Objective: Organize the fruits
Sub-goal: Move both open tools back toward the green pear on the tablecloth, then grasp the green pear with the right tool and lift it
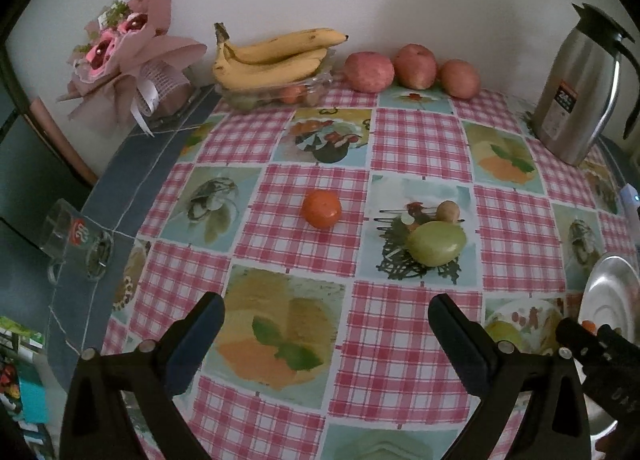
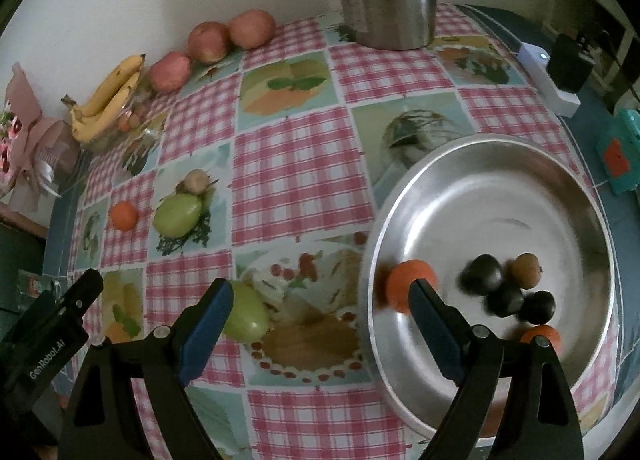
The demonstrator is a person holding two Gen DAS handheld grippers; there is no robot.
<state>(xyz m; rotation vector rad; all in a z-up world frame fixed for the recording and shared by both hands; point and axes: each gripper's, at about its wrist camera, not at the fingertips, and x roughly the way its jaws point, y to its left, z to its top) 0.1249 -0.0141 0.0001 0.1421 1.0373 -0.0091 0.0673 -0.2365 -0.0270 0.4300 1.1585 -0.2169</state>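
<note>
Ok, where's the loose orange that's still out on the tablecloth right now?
The loose orange sits mid-table in the left wrist view, on a pink checked square left of the green mango; both grippers are open and away from it.

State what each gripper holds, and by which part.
Nothing is held. The left gripper and the right gripper are both open, with only tablecloth between the fingers.

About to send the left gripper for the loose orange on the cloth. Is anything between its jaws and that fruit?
Nothing visible. The left gripper has its jaws open, and only bare tablecloth lies between it and the orange. The green mango and the small brown fruit sit off to the right, apart from the orange.
</note>
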